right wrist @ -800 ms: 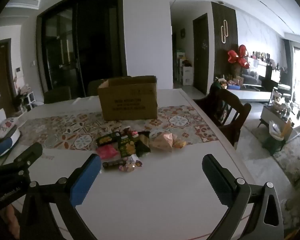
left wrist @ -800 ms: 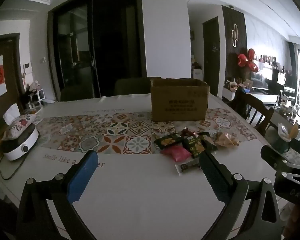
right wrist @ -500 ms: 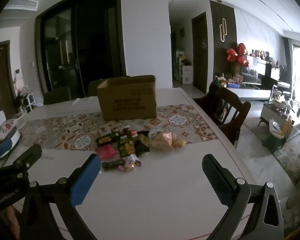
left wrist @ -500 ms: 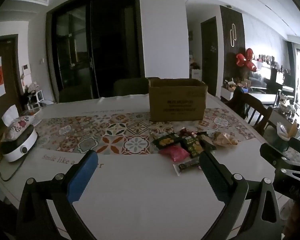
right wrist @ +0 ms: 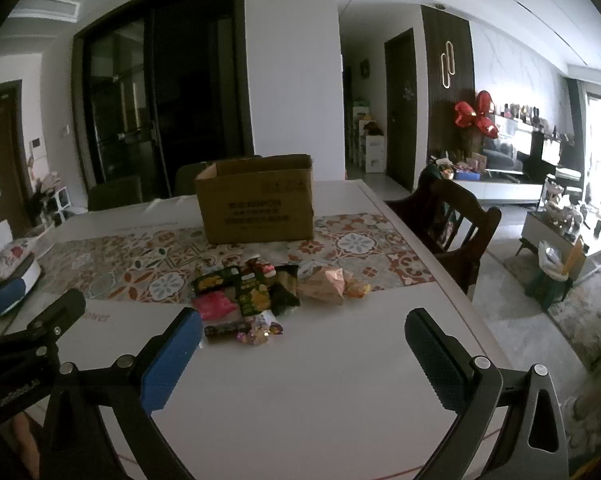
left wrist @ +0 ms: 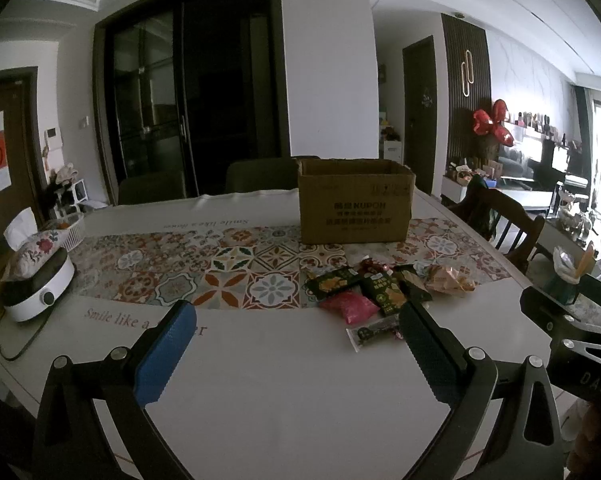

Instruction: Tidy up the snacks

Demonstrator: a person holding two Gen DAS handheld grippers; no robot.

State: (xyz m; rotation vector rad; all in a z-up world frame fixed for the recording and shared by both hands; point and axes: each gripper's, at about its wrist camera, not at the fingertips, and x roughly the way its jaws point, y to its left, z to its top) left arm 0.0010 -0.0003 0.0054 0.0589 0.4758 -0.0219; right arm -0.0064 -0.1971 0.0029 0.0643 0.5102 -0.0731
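We held the left gripper (left wrist: 294,326) and the right gripper (right wrist: 302,330) above the bare near part of the table (left wrist: 280,400), both with fingers spread wide and nothing between them. The snacks (right wrist: 260,292) lay in a loose heap at the near edge of the patterned runner (left wrist: 220,264), just in front of the open cardboard box (left wrist: 354,202), well short of our fingertips. We judged them light, soft film packets: crinkly, slippery and easy to crush, likely to slide on the smooth tabletop if pushed. The pink packet (left wrist: 348,306) looked plump enough to pinch across its middle; the dark flat bar (left wrist: 374,330), nearest us, seemed better taken across its narrow width. The small foil sweets (right wrist: 260,328) beside it we reckoned fiddly to pinch one at a time
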